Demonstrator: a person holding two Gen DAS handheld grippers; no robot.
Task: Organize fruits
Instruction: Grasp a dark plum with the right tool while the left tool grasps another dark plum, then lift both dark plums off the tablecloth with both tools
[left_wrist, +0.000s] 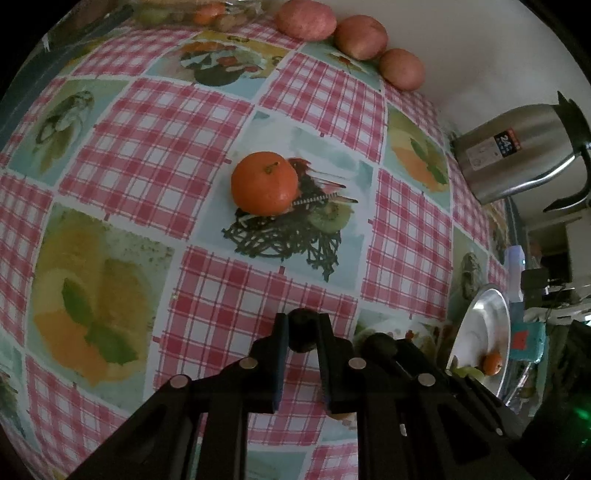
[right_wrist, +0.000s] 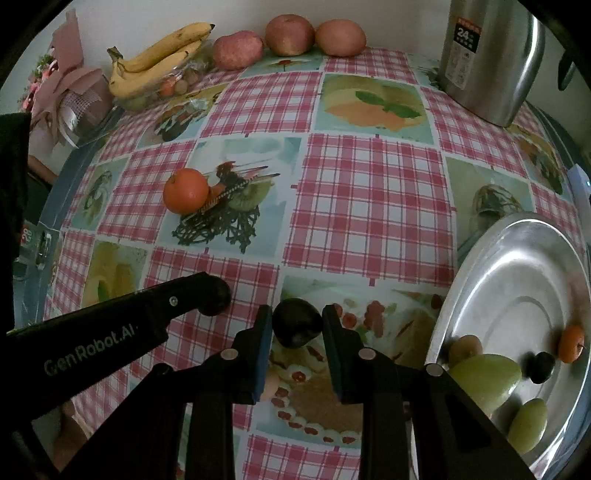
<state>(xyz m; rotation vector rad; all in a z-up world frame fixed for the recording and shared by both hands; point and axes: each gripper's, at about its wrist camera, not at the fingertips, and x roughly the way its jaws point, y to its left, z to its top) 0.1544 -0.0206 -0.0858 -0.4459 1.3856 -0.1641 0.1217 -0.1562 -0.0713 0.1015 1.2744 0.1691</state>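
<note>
My left gripper (left_wrist: 302, 326) is shut on a small dark round fruit (left_wrist: 301, 334), held just above the checked tablecloth. My right gripper (right_wrist: 297, 319) is shut on a larger dark plum-like fruit (right_wrist: 295, 326), close to the left rim of a steel plate (right_wrist: 517, 266). The two grippers stand side by side, with the left gripper's black body (right_wrist: 147, 317) reaching in at the right one's left. An orange (left_wrist: 264, 182) (right_wrist: 185, 190) lies alone on the cloth beyond both. The plate holds two green fruits (right_wrist: 484, 376), a small orange (right_wrist: 570, 343) and a dark fruit (right_wrist: 540, 367).
Three apples (right_wrist: 290, 34) line the wall at the table's far edge. Bananas (right_wrist: 159, 55) lie over a clear bowl of small fruit at the far left. A steel kettle (right_wrist: 487, 55) stands at the far right. The plate (left_wrist: 480, 332) sits at the table's right edge.
</note>
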